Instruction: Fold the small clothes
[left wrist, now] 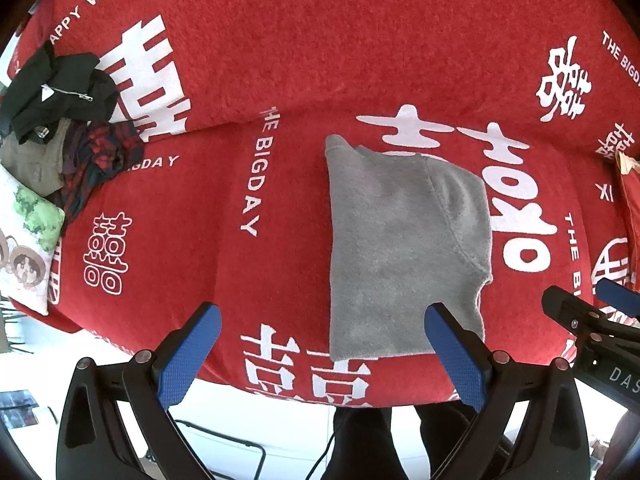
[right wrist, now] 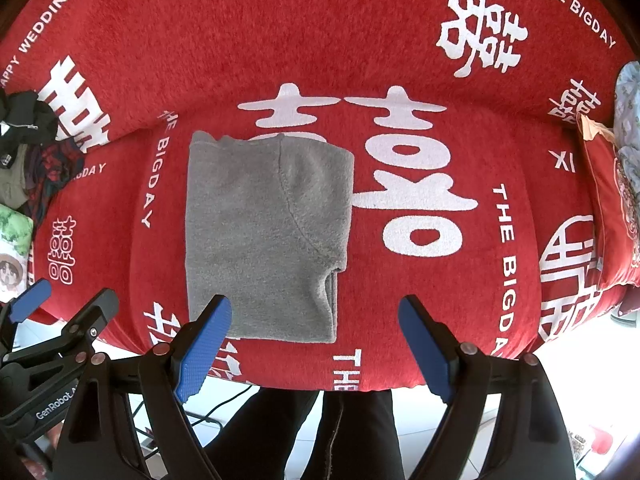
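Note:
A small grey fleece garment (left wrist: 404,240) lies folded flat on the red sofa seat (left wrist: 248,264); it also shows in the right wrist view (right wrist: 264,236). My left gripper (left wrist: 320,316) is open and empty, held near the seat's front edge, its right finger over the garment's near right corner. My right gripper (right wrist: 316,308) is open and empty, its left finger over the garment's near edge. Each gripper shows at the edge of the other's view: the right one (left wrist: 592,312) and the left one (right wrist: 60,304).
A pile of unfolded clothes (left wrist: 60,120), black, khaki and plaid, sits at the sofa's left end beside a printed pillow (left wrist: 28,248). A red cushion (right wrist: 612,208) lies at the right end. The person's dark trouser legs (right wrist: 320,432) and a white floor show below.

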Motion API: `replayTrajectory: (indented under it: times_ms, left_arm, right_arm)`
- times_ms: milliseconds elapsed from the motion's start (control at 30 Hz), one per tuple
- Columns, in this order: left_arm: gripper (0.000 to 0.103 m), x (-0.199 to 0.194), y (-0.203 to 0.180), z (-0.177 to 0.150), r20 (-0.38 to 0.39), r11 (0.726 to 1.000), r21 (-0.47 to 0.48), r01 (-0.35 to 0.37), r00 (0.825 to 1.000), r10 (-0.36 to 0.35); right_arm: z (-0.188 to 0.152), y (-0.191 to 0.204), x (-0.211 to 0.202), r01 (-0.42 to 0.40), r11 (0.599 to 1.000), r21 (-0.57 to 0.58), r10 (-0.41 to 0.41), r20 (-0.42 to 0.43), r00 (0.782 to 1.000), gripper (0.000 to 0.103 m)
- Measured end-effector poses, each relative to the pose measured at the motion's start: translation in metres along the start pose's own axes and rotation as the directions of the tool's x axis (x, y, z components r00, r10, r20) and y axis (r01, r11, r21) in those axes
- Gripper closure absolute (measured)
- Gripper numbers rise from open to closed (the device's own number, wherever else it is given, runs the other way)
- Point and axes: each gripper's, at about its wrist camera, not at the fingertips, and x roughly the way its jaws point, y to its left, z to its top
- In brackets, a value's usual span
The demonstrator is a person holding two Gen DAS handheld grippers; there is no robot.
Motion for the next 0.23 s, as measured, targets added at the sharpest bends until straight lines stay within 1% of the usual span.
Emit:
replayTrajectory:
  times_ms: [233]
  left_arm:
    - [0.001,-0.0016,-0.0015,0.0002,0.006,1.000,-0.001,0.016,1.000,-0.016]
  right_arm:
    - [-0.0007,-0.0003,0.0016,0.000,1.000,-0.001,0.000,0.000,1.000,0.015]
